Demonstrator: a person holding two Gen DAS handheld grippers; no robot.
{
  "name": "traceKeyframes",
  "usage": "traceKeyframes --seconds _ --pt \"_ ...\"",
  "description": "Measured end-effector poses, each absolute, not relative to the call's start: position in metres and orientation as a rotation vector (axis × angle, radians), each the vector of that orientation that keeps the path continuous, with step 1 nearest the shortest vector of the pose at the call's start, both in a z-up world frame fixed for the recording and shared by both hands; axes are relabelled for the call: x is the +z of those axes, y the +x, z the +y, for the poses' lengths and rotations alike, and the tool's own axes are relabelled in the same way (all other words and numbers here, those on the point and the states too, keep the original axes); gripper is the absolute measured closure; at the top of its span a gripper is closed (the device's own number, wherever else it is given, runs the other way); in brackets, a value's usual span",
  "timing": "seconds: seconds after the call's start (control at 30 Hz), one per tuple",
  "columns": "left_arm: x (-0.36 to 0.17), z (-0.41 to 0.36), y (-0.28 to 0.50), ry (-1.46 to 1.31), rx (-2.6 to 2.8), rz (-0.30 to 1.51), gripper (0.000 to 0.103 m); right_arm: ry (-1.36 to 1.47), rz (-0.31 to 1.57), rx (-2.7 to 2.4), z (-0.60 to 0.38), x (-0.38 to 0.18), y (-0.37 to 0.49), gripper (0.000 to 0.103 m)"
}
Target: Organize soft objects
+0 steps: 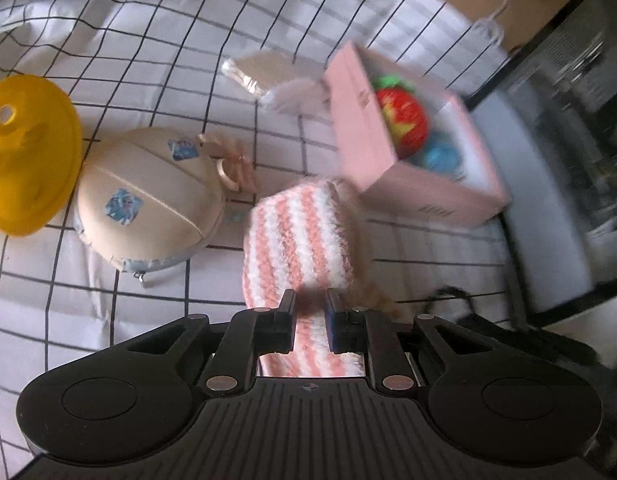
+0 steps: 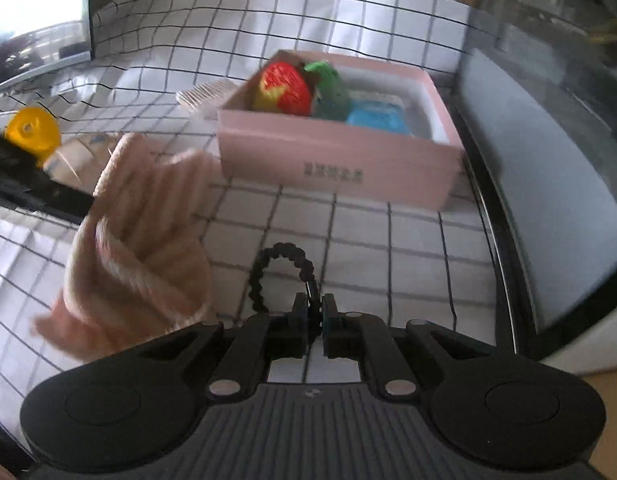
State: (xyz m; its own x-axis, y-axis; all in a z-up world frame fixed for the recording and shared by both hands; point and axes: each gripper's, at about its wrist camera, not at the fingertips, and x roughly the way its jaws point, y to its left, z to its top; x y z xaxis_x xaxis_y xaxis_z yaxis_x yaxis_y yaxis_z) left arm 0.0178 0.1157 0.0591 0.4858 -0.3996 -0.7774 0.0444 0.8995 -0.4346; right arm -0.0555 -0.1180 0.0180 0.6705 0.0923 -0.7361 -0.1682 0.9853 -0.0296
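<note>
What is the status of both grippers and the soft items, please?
Left gripper shut on striped sock. Right gripper shut on black hair tie. Pink box ahead, path clear.

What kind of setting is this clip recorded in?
Probably a home tabletop. A grid-patterned cloth covers the surface, with a pink box of soft toys, a round pouch and a yellow lid on it, and an appliance-like glass door alongside.

Both grippers' fingers (image 1: 288, 312) clamped.

1 pink box (image 2: 336, 160) w/ 3 soft toys, 1 striped sock (image 1: 296, 232), 1 round pouch (image 1: 148, 196), 1 yellow lid (image 1: 28, 164).
</note>
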Motion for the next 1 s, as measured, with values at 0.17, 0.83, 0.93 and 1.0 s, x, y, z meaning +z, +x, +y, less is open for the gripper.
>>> traceKeyframes --seconds 0.17,0.83,0.93,1.0 --pt "0.044 0.085 0.041 -0.285 -0.222 1.075 0.087 -0.016 0.834 0.181 -0.128 0.008 -0.07 0.074" --pt "0.052 0.05 0.052 -0.175 -0.2 1.128 0.087 -0.077 0.752 0.292 -0.115 -0.006 -0.073 0.034" --pt "0.053 0.043 0.054 -0.229 -0.25 1.137 0.087 -0.081 0.742 0.297 -0.116 -0.007 -0.076 0.034" --pt "0.05 0.035 0.055 -0.197 -0.255 1.141 0.087 -0.083 0.736 0.299 -0.115 -0.008 -0.076 0.032"
